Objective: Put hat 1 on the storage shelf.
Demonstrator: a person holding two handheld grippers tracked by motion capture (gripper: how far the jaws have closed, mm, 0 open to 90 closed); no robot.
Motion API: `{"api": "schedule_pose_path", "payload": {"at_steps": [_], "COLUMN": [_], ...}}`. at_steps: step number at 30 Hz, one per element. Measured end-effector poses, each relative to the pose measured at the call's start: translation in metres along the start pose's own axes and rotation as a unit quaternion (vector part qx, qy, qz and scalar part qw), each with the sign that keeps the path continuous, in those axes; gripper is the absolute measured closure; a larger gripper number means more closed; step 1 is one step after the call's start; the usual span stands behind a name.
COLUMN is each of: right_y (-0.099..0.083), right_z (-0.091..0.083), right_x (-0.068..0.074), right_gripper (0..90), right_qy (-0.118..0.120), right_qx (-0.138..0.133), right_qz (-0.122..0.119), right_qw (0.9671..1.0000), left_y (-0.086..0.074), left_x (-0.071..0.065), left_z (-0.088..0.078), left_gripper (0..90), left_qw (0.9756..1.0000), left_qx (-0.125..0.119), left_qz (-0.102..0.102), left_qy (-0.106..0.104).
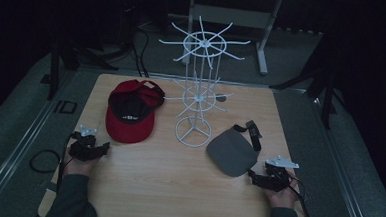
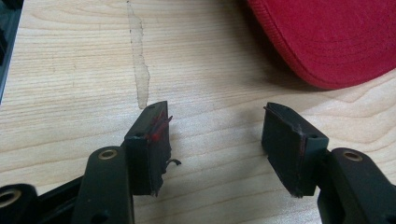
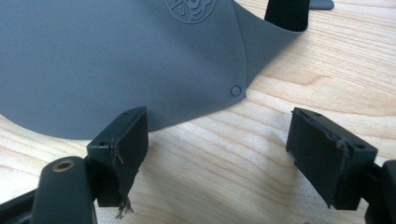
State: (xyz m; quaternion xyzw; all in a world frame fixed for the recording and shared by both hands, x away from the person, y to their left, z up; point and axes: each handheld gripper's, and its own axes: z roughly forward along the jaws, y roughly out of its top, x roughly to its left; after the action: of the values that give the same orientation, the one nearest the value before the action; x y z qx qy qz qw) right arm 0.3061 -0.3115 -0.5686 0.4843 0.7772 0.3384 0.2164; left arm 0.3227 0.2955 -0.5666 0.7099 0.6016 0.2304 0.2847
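**Grippers open at the table edge, caps not yet picked up**

The left gripper [image 1: 99, 146] rested on the pale wooden table [image 1: 167, 187] near its left edge, its two black jaws spread wide with nothing between them; in the left gripper view only bare wood lay between the pads. The right gripper [image 1: 253, 176] sat near the right edge, likewise wide open and holding nothing.

The white wire display stand with radiating spokes [image 1: 198, 88] stood at the table's centre, no cap on it. The red fabric baseball cap [image 1: 130, 113] lay left of the stand, its brim [image 2: 336, 42] just ahead of the left gripper. The grey smooth-brimmed cap [image 1: 232, 151] lay right of the stand, its brim edge [image 3: 116, 70] just ahead of the right gripper's left jaw.

Judged step: approach, before any grasp. The next move would call for advancing a gripper until a brim edge sat between the pads, then closing.
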Motion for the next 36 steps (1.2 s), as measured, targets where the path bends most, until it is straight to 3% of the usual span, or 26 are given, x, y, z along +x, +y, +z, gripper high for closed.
{"api": "schedule_pose_path", "payload": {"at_steps": [6,7,8,14,17,21,25,36], "right_y": [0.000,0.000,0.000,0.000,0.000,0.000,0.000,0.000], "right_z": [0.000,0.000,0.000,0.000,0.000,0.000,0.000,0.000], "right_x": [0.000,0.000,0.000,0.000,0.000,0.000,0.000,0.000], "right_gripper": [20.7,20.7,20.7,20.7,20.8,20.9,20.9,20.9], "right_qy": [0.000,0.000,0.000,0.000,0.000,-0.001,-0.001,-0.001], "right_qx": [0.000,0.000,0.000,0.000,0.000,0.000,0.000,0.000], "right_qz": [0.000,0.000,0.000,0.000,0.001,0.001,0.001,0.002], "right_qw": [1.0000,1.0000,1.0000,1.0000,1.0000,1.0000,1.0000,1.0000], "left_y": [0.000,-0.001,-0.001,0.002,0.002,0.003,0.006,0.030], "left_x": [0.000,-0.001,0.000,0.003,0.002,0.004,0.005,0.013], "left_z": [0.000,0.000,-0.001,-0.004,-0.005,-0.007,-0.010,-0.026], "left_gripper": [37.4,37.4,36.9,47.2,49.7,52.7,53.0,47.9], "left_qw": [1.0000,0.9996,0.9995,0.9984,0.9972,0.9955,0.9948,0.9938], "left_qx": [0.000,0.001,0.003,0.018,0.020,0.030,0.038,0.000], "left_qz": [0.007,0.021,0.023,0.031,0.052,0.060,0.070,0.071], "left_qy": [-0.007,-0.020,-0.022,-0.043,-0.050,-0.067,-0.064,-0.086]}}
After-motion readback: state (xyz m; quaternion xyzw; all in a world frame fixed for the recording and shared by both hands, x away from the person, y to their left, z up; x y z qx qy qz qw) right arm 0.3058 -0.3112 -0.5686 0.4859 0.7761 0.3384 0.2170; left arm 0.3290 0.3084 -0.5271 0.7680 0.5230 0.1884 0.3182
